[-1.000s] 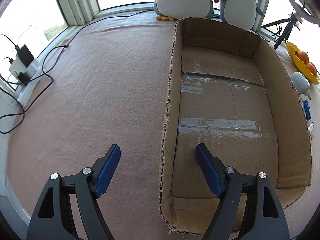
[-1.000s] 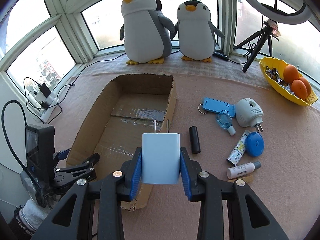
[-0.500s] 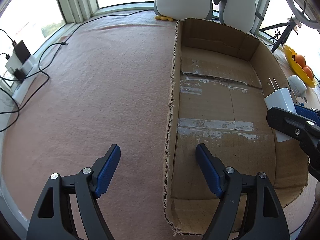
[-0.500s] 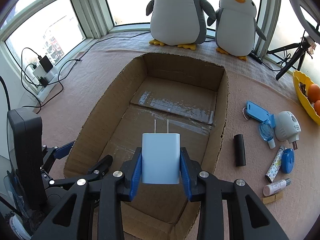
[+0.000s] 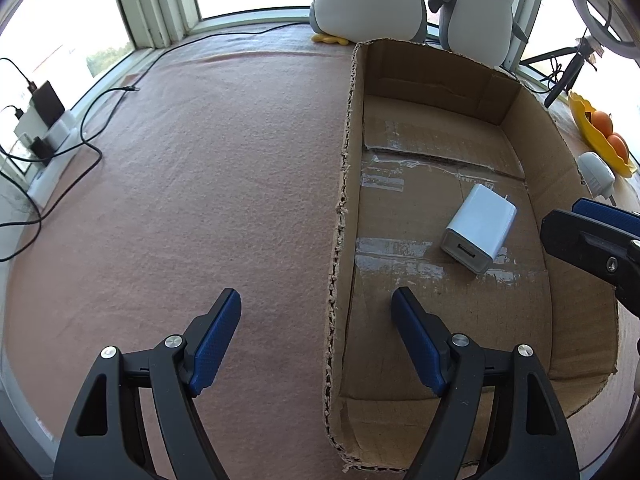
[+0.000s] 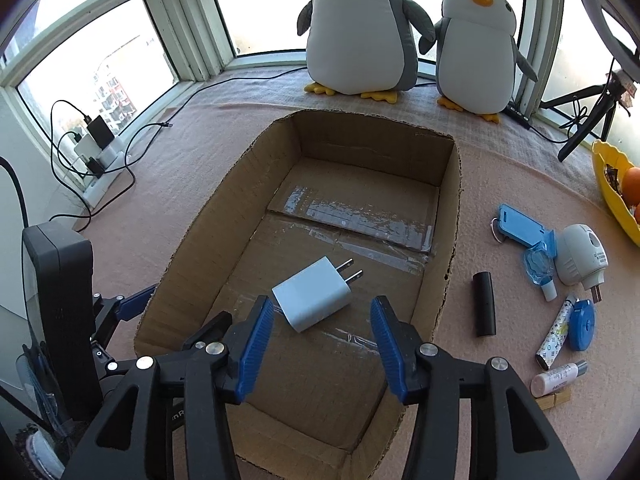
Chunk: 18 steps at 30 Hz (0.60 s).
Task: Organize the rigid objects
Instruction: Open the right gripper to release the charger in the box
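A white plug charger [image 6: 314, 298] lies flat on the floor of the open cardboard box [image 6: 450, 240], prongs to the right; it also shows in the left wrist view [image 5: 478, 227]. My right gripper [image 6: 322, 344] is open and empty just above the box, right behind the charger. My left gripper [image 5: 316, 336] is open and empty, straddling the box's left wall [image 5: 340, 216]. The right gripper's finger [image 5: 592, 236] shows at the right edge of the left wrist view.
Loose items lie on the pink cloth right of the box: a black cylinder [image 6: 484, 308], a blue tag [image 6: 520, 226], a white plug-in device [image 6: 580, 254], a blue round case [image 6: 582, 324], small tubes [image 6: 558, 376]. A yellow fruit bowl [image 6: 612, 192], two plush penguins [image 6: 360, 28], a tripod and cables.
My right gripper opened and let go of the charger, which now lies on the box floor. The left gripper stayed in place.
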Available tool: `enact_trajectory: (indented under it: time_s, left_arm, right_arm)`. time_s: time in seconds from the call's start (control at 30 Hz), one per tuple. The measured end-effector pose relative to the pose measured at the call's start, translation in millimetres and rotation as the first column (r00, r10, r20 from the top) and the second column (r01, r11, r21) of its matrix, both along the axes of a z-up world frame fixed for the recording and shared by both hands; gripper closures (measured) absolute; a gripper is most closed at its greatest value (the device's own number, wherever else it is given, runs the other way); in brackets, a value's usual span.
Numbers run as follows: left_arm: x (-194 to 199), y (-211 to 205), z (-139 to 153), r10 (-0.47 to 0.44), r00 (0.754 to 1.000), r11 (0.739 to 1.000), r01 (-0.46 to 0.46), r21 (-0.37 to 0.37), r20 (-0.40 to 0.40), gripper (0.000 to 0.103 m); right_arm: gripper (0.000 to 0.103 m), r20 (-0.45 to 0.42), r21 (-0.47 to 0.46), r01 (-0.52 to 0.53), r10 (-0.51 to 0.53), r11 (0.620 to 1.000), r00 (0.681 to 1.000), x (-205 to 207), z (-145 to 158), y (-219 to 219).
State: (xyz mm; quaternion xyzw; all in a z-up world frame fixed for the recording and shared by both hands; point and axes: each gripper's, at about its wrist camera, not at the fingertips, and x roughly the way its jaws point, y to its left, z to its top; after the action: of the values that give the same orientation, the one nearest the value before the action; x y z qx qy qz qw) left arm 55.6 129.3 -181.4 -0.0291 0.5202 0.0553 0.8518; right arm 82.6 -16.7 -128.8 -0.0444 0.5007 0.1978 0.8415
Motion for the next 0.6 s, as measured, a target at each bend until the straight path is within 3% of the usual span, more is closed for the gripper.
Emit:
enact_trajectory:
  time_s: [0.6]
  left_arm:
    - [0.7,-1.3,1.0,-0.004,1.0,1.0,0.004,0.015,0.002,0.024]
  right_arm:
    - [0.056,0.054,0.095,0.116,-0.122,0.989,0.991,-0.4,39.5,-62.1]
